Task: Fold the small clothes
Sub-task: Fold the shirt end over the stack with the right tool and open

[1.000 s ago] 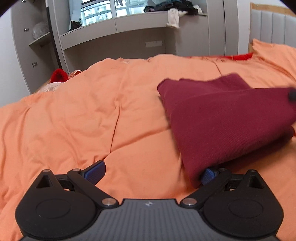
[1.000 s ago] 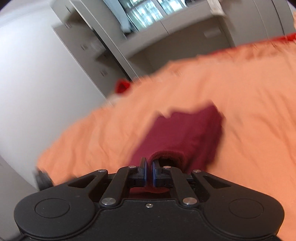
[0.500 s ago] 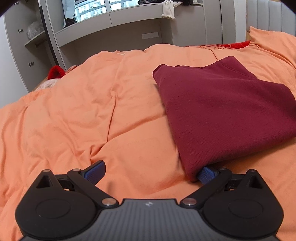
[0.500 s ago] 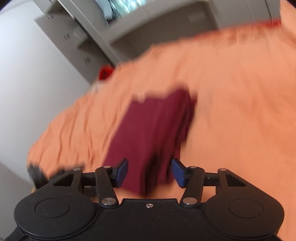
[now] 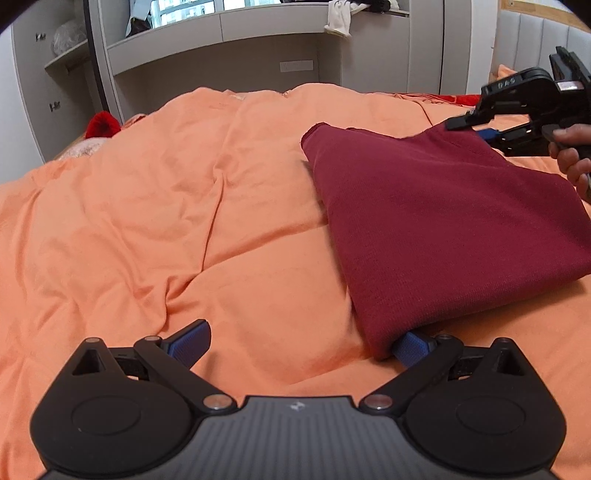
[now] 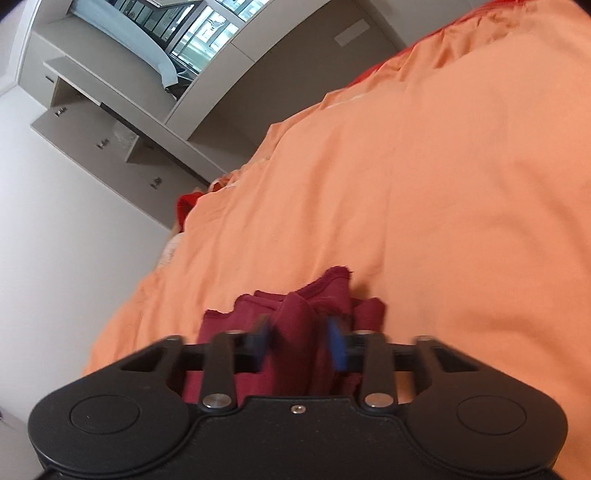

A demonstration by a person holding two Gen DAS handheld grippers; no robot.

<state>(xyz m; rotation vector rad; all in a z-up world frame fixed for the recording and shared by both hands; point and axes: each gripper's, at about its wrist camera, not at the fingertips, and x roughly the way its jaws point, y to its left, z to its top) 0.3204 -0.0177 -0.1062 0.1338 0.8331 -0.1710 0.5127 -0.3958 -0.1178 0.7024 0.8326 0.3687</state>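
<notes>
A folded dark red garment (image 5: pixel 443 221) lies on the orange duvet (image 5: pixel 184 203). My left gripper (image 5: pixel 299 341) is open wide and empty; its right finger (image 5: pixel 413 345) sits under the garment's near corner. My right gripper (image 6: pixel 299 345) stands at the garment's far edge, partly open, with bunched red fabric (image 6: pixel 295 332) between its fingers; it also shows in the left wrist view (image 5: pixel 476 127), held by a hand.
Grey wardrobe and shelves (image 5: pixel 258 48) stand behind the bed. A red item (image 5: pixel 103 123) lies at the bed's far left edge. A white cloth (image 5: pixel 338 20) hangs from a shelf. A padded headboard (image 5: pixel 554 37) is at the right.
My right gripper let go of the garment's edge, opened, and moved to its far edge, where its fingers are narrowing around bunched fabric. My left gripper stayed open in place.
</notes>
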